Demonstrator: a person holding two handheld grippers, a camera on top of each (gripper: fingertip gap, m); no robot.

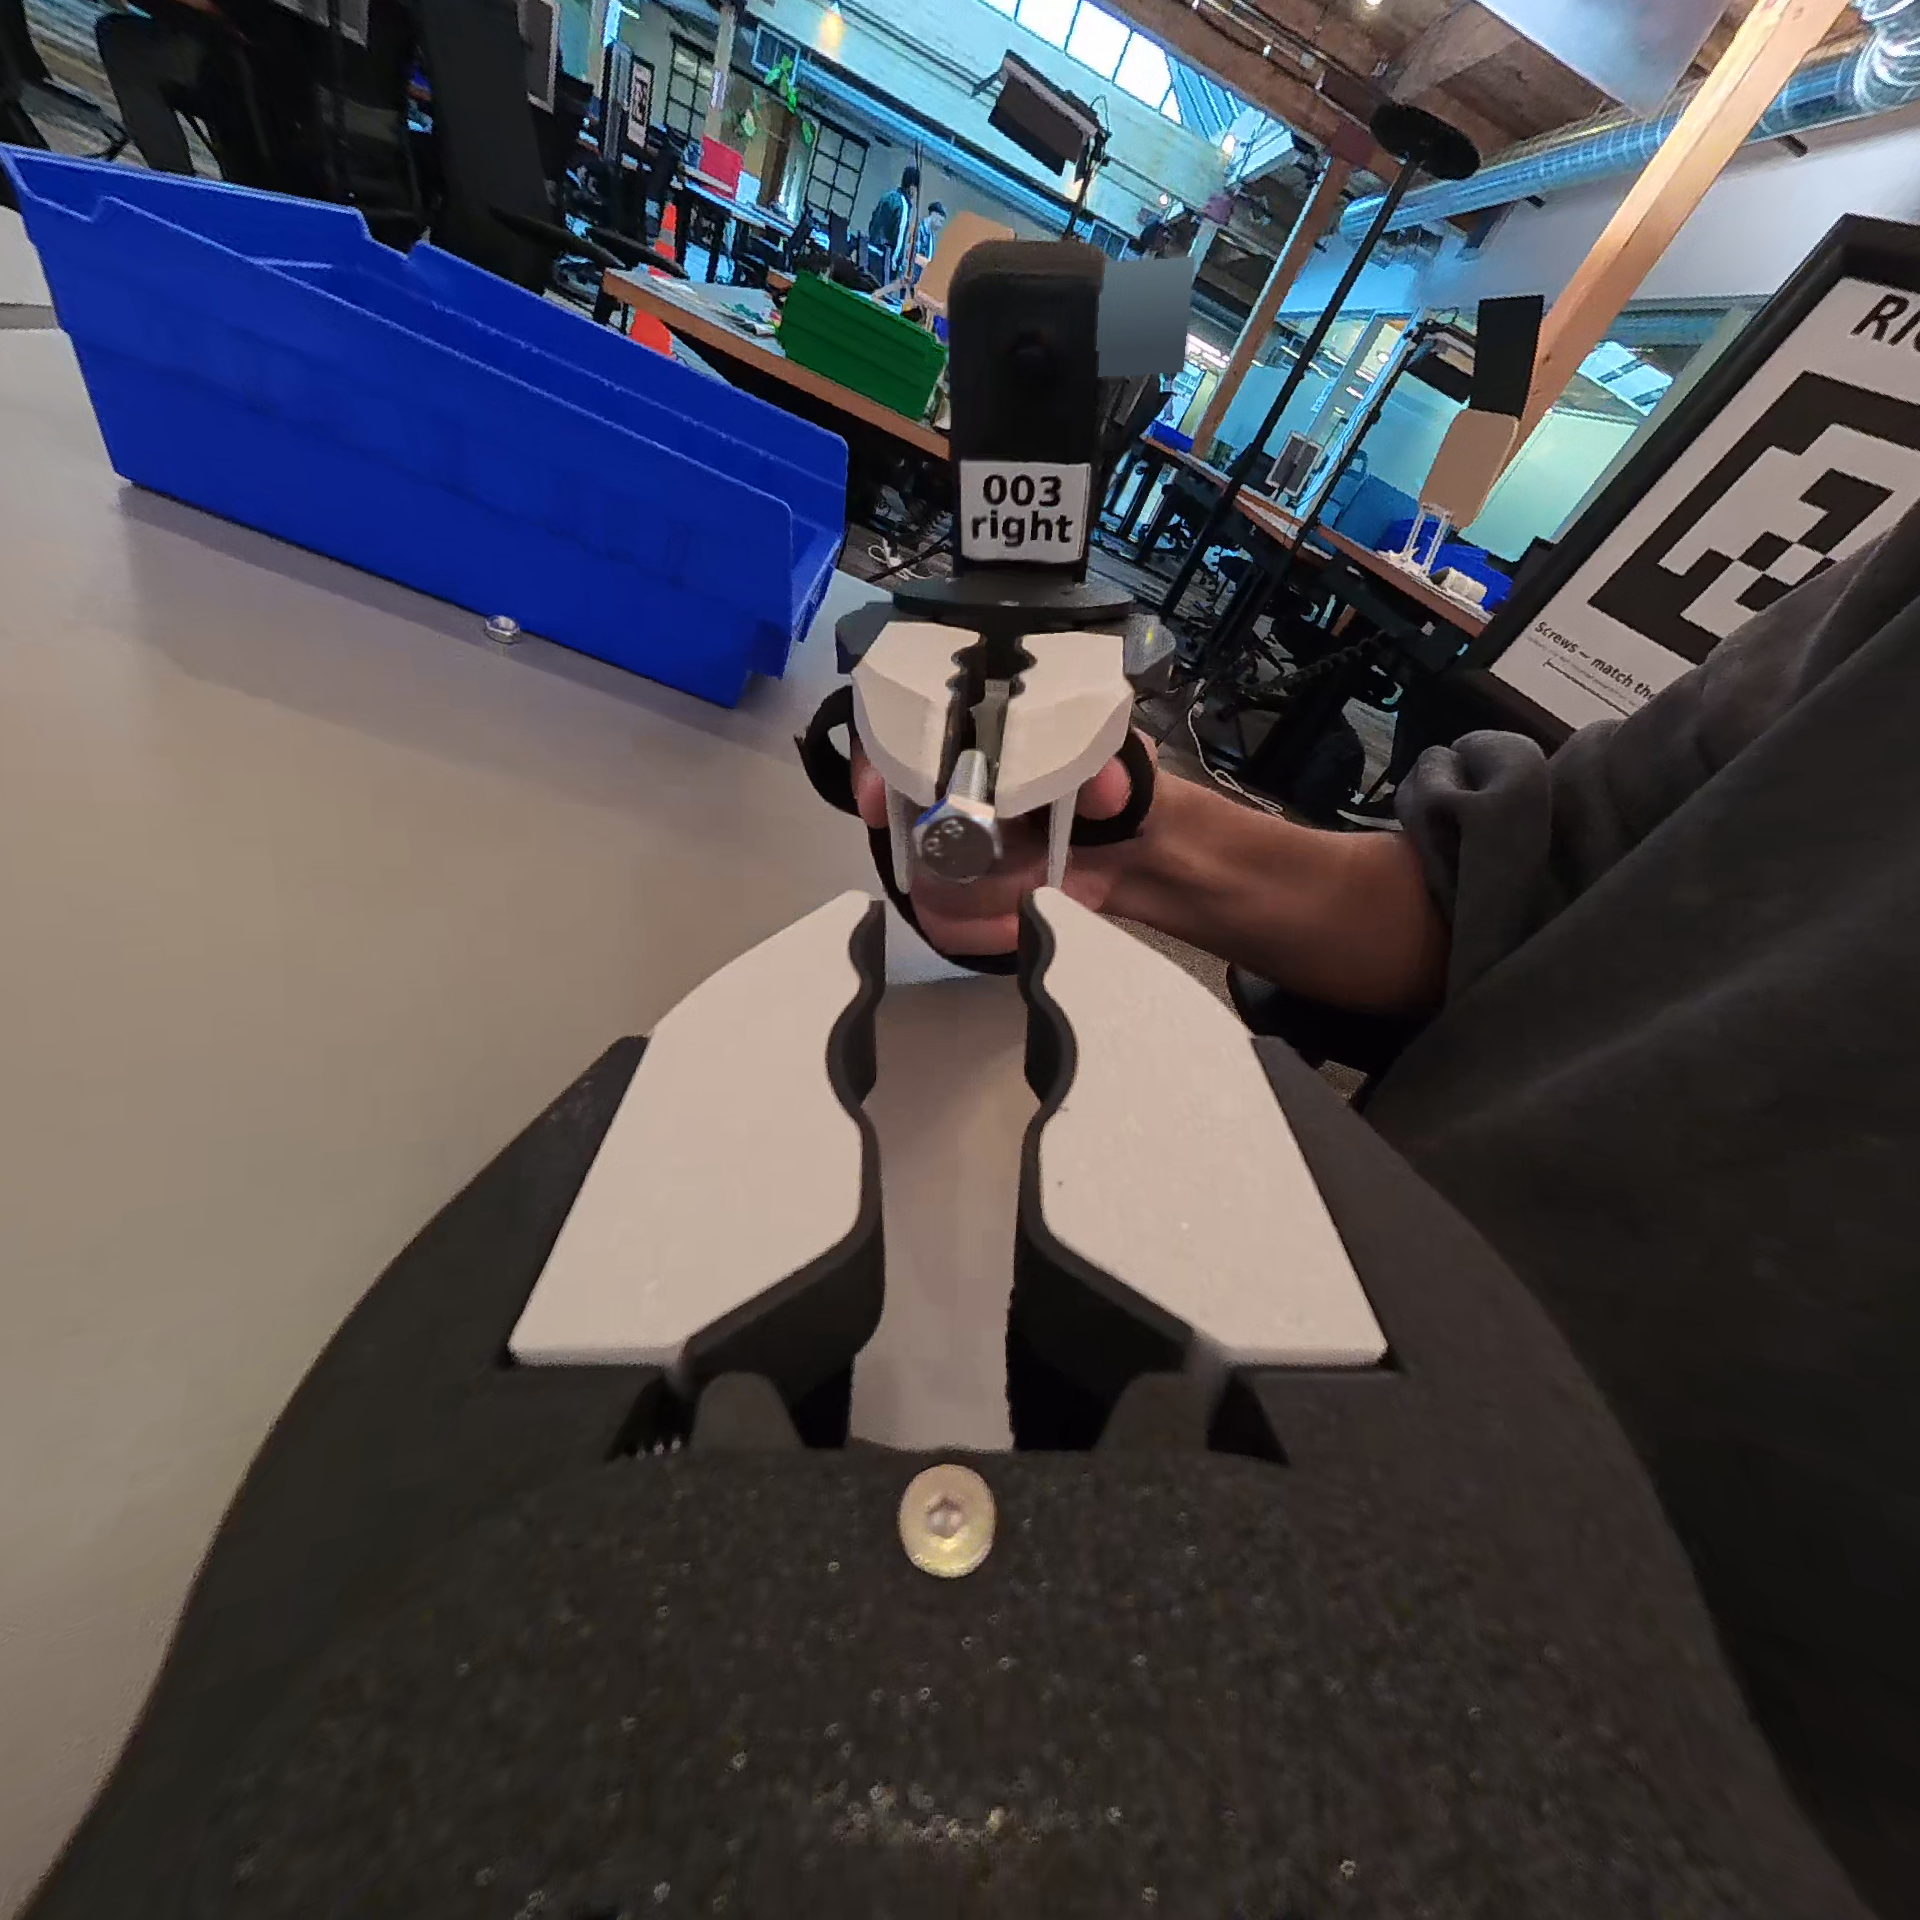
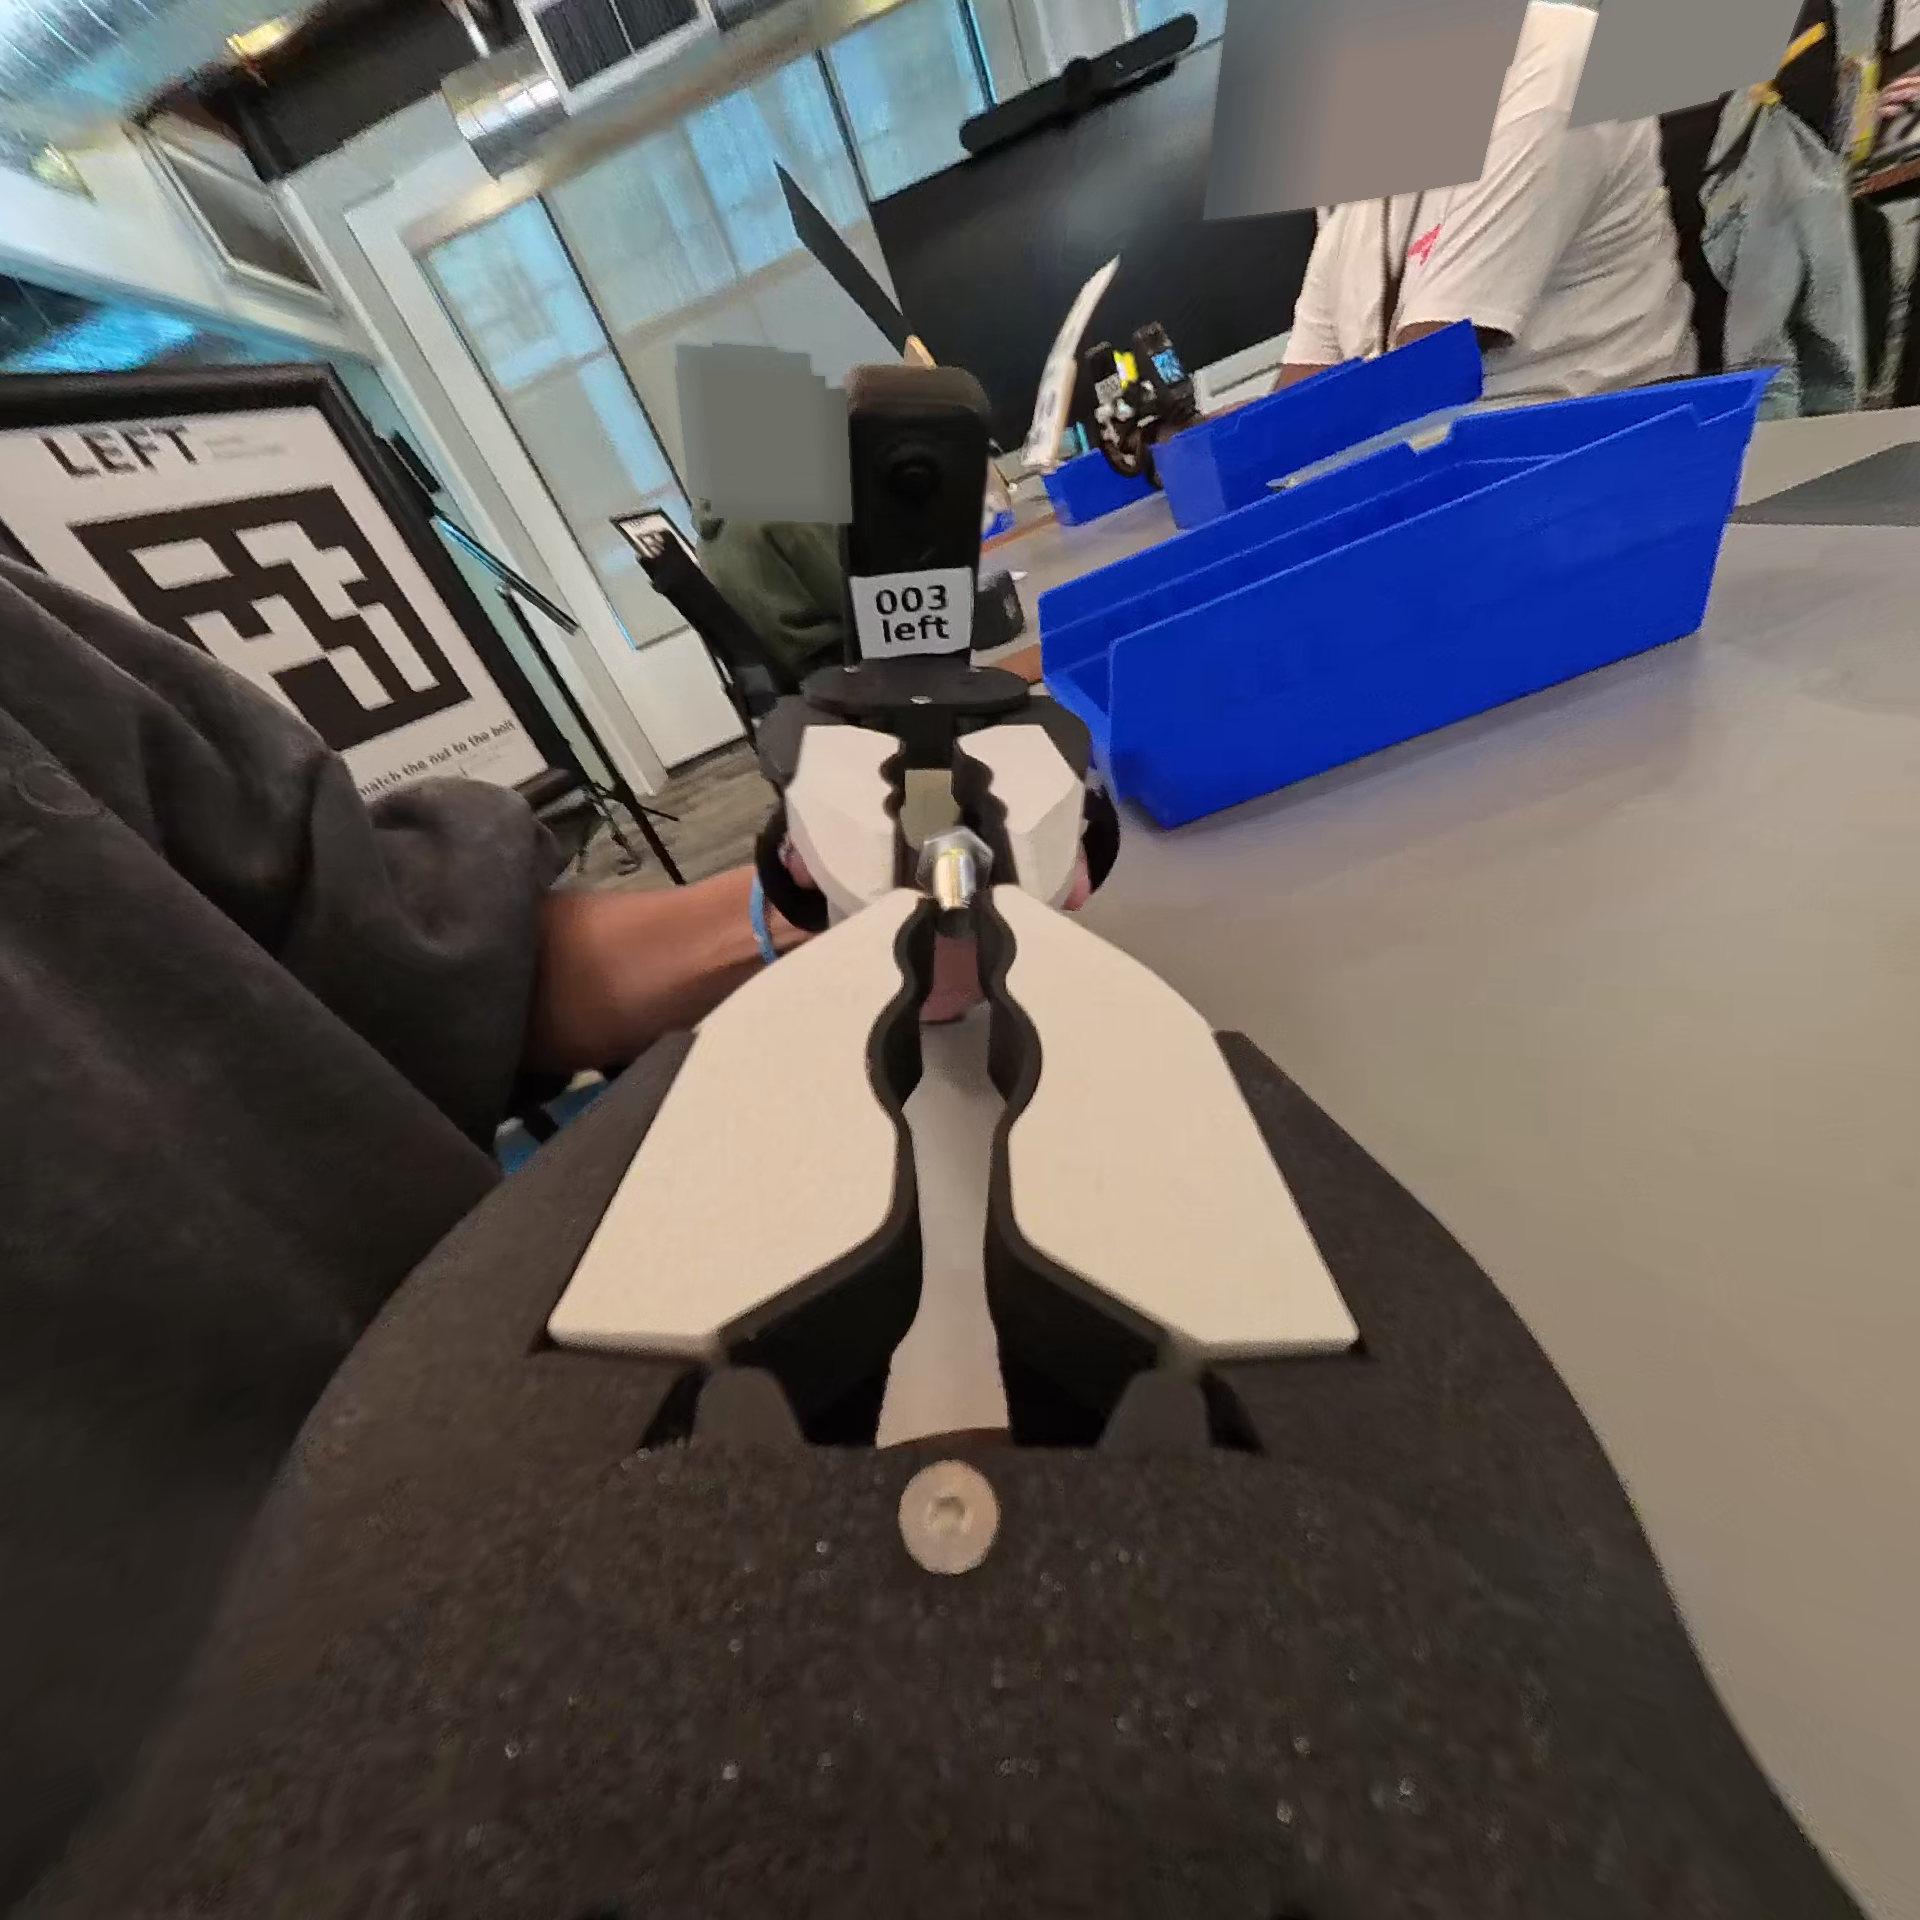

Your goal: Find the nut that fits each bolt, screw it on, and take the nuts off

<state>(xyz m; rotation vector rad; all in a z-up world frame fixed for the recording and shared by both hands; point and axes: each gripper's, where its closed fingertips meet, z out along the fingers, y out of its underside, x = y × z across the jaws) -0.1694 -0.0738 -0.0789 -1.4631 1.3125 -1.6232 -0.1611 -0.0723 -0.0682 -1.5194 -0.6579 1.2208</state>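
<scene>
- Right gripper (image 1: 961, 821) faces the left wrist camera at 12 o'clock, jaws clenched on a silver bolt (image 1: 958, 821), hex head pointing at the lens.
- Left gripper (image 1: 951, 935) sits below it, jaws released with nothing between them.
- A lone nut (image 1: 503, 628) lies on the grey table (image 1: 260, 935) at 10 o'clock, just beside the blue bin (image 1: 436, 436).

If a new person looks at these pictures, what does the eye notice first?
First, the silver bolt clamped in the right gripper, held up above the grey table and facing the open left gripper. Then the big blue bin on the table behind, with one small nut lying beside it.
</scene>
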